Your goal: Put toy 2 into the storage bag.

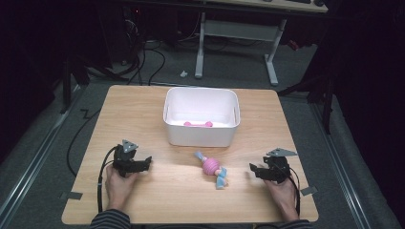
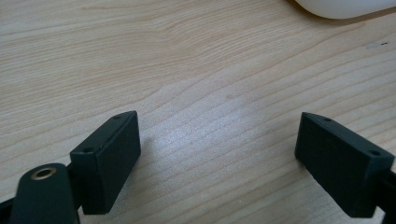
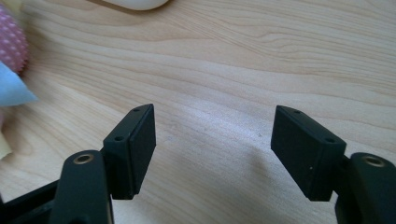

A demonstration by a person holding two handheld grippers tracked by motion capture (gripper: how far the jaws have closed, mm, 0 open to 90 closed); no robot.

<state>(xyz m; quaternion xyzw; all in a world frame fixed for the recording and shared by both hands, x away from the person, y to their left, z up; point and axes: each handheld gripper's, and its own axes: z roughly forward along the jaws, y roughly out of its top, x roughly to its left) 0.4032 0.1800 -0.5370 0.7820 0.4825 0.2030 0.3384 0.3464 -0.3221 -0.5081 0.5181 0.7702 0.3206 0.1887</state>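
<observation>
in the high view the pink object [image 1: 198, 124] inside the white bin [image 1: 201, 136] is mostly hidden by the bin's near wall, so what it is cannot be told. the pink and blue toy [image 1: 213, 169] lies on the wooden table [image 1: 143, 109] just in front of the bin, between the two tools and apart from both, somewhat nearer the right gripper [image 1: 254, 170] than the left gripper [image 1: 145, 163]; each gripper rests low at the table in a hand, aimed inward toward the toy. in the left gripper view the left gripper [image 2: 219, 154] has its jaws wide apart over bare wood with nothing between them, and the bin [image 2: 343, 7] is cut off at the top edge. in the right gripper view the right gripper [image 3: 214, 140] also stands with its jaws apart and empty; the toy [image 3: 11, 60] is cut off at the left edge, clear of the jaws, its dotted pink body and blue part seen closer than from above, and the bin [image 3: 133, 3] is clipped at the top.
</observation>
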